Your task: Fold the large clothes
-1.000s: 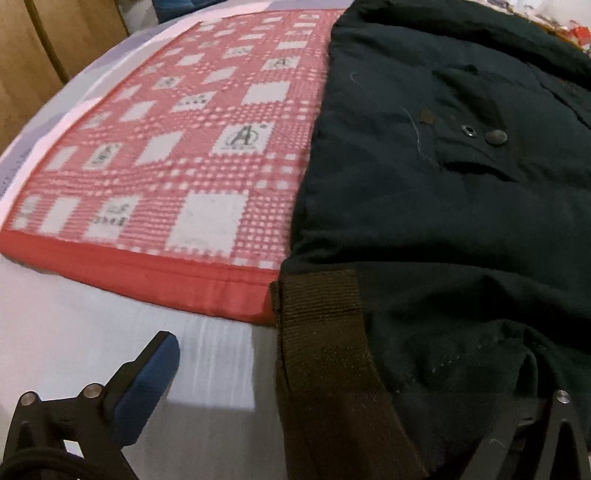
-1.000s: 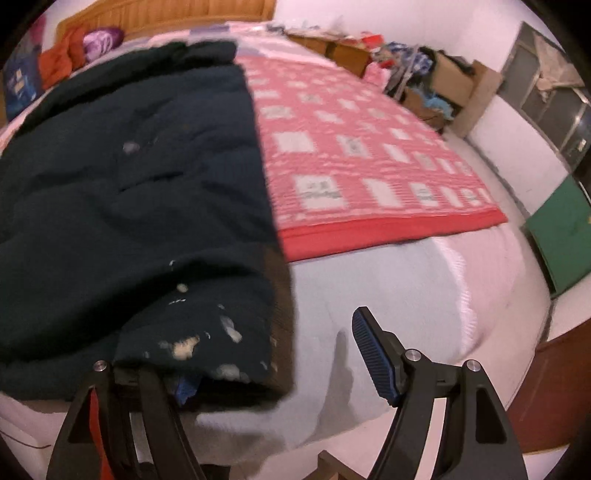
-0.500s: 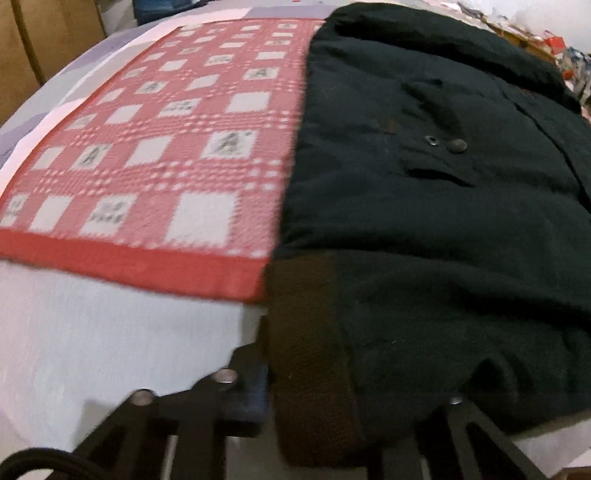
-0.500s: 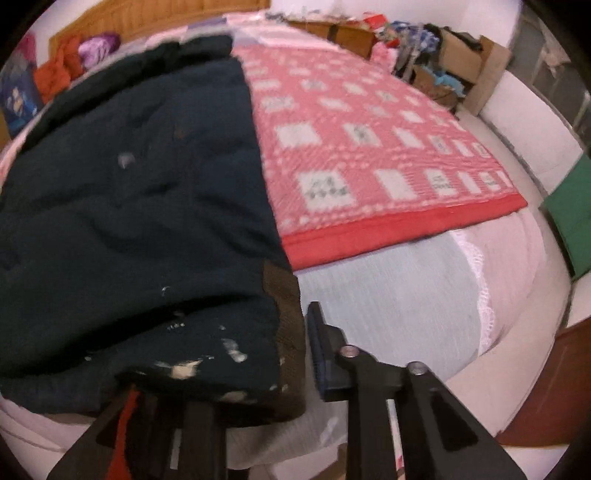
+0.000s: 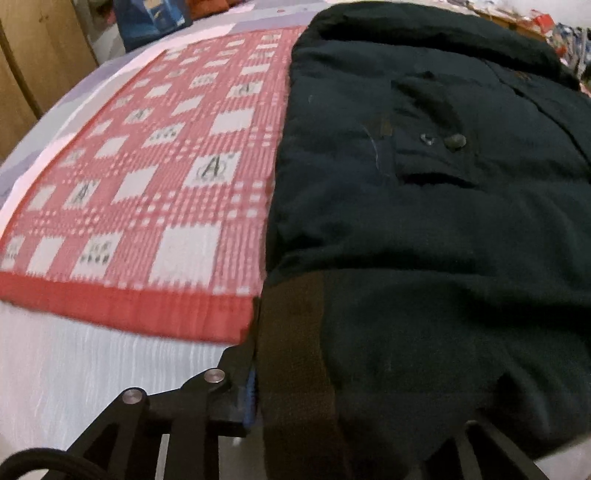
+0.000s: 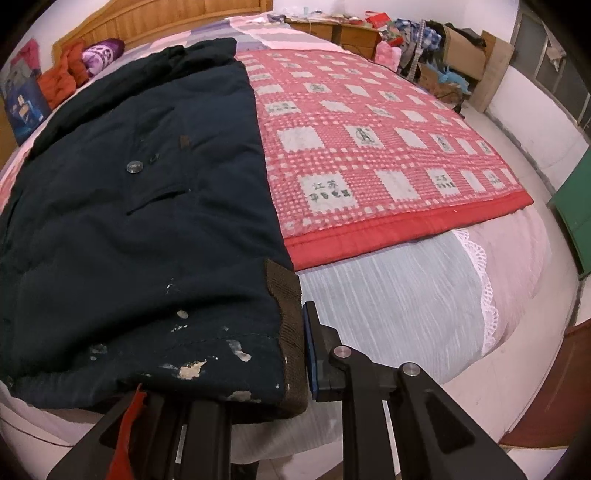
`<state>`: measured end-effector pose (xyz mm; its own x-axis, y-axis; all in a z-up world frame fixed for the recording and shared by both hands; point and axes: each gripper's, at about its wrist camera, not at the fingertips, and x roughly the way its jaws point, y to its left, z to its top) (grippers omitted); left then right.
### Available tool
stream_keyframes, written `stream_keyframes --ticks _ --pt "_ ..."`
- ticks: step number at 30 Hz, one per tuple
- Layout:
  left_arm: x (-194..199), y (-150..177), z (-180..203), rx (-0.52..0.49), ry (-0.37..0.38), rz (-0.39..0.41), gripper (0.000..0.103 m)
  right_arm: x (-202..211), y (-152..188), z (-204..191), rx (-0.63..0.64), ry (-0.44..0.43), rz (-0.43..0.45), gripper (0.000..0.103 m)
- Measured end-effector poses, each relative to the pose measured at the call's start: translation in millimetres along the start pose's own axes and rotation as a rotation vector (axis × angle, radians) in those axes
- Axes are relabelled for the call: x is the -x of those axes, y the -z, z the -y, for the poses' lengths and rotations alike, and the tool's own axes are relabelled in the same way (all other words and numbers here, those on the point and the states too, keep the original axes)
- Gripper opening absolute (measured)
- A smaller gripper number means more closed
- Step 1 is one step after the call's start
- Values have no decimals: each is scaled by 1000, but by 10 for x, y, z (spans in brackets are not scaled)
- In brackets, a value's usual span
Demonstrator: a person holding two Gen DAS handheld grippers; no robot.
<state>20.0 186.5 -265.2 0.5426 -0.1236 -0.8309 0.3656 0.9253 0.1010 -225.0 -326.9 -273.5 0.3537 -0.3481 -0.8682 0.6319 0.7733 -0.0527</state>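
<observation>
The left tongs [image 5: 354, 424] sit low at the near edge of the bed, pointing along it toward the far end, and are clenched on the near hem of a dark navy coat [image 5: 424, 229]: the blue-padded left finger [image 5: 250, 391] presses against the coat's brown knit cuff band [image 5: 295, 369], while the right finger is mostly buried under the fabric. In this view the coat fills the right half, lying flat with a flap pocket and a snap button [image 5: 455, 141] facing up. Left of it stretches a red and white checked blanket [image 5: 147, 192] with a solid red border, and nearer still a pale striped bed sheet [image 5: 74, 369]. The right tongs [image 6: 236, 373] also come in low from the near edge and grip the same hem at the coat's other corner; their blue-padded right finger [image 6: 309, 354] is pressed to the brown ribbed band [image 6: 288, 332], and the left finger lies under cloth spotted with pale flecks. Here the coat [image 6: 129, 221] covers the left of the bed, the checked blanket [image 6: 369, 147] the right. Beyond, a wooden headboard [image 6: 166, 18] lines the far wall, with orange and purple cloth bundles [image 6: 81, 62] at far left, cluttered cardboard boxes [image 6: 465, 55] at far right, and a green panel [image 6: 572, 214] by the right edge.
</observation>
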Motion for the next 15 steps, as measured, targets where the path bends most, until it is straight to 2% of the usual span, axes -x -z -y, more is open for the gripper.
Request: stream_keyframes --ticks 3,8,15 --pt "29 -2 -60 13 10 -14 13 -1 9 12 1 -5 3 17" --pt "276 2 -45 -51 -5 -7 12 42 5 50 -4 -18 10 17" --pt "663 -175 -147 -45 26 37 13 338 -111 129 0 -57 49 16"
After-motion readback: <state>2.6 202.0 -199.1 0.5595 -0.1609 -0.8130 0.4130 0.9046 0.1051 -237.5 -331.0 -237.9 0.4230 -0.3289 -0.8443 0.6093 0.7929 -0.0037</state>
